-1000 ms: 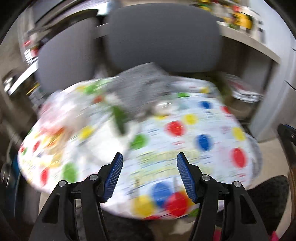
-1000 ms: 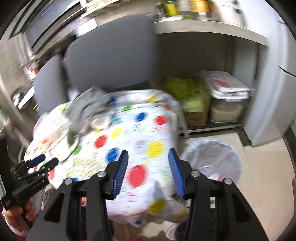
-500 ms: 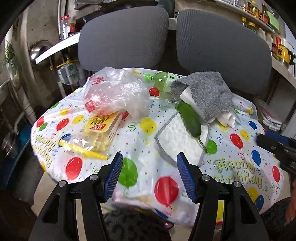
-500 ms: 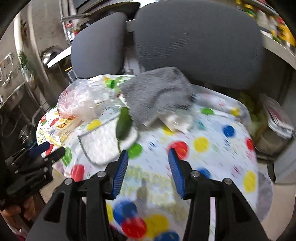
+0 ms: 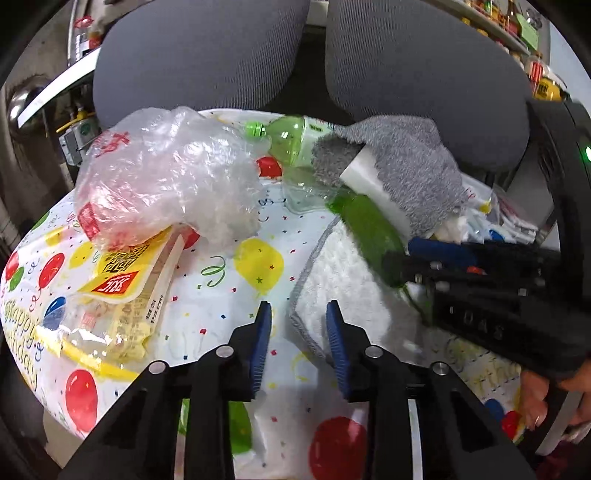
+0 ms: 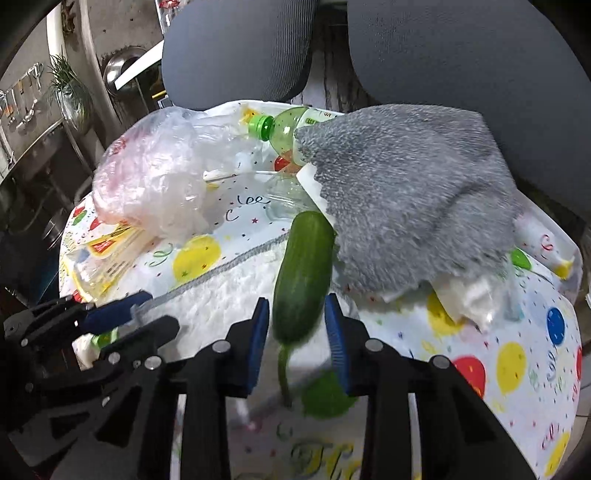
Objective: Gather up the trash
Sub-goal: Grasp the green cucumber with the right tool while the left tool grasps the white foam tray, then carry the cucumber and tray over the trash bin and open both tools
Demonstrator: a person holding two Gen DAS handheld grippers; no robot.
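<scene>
On the balloon-print tablecloth (image 5: 258, 269) lie a crumpled clear plastic bag (image 5: 166, 177), a yellow snack wrapper (image 5: 122, 291), a green plastic bottle (image 5: 295, 136), a cucumber (image 6: 304, 273) on a white cloth (image 5: 347, 280), and a grey towel (image 6: 410, 199). My left gripper (image 5: 298, 343) is open and empty over the near edge of the white cloth. My right gripper (image 6: 297, 339) is open, its fingers on either side of the cucumber's near end. In the left wrist view the right gripper (image 5: 436, 251) reaches in from the right at the cucumber (image 5: 369, 229).
Two grey chair backs (image 5: 207, 55) (image 5: 424, 74) stand behind the table. Crumpled white tissue or plastic (image 6: 465, 291) lies under the towel's right edge. Shelves with jars (image 5: 517, 26) sit at the far right. A counter with a metal bowl (image 6: 122, 70) is at the left.
Both grippers have moved forward and lower over the table. The right gripper has come up to the cucumber, its open fingers now around its near end.
</scene>
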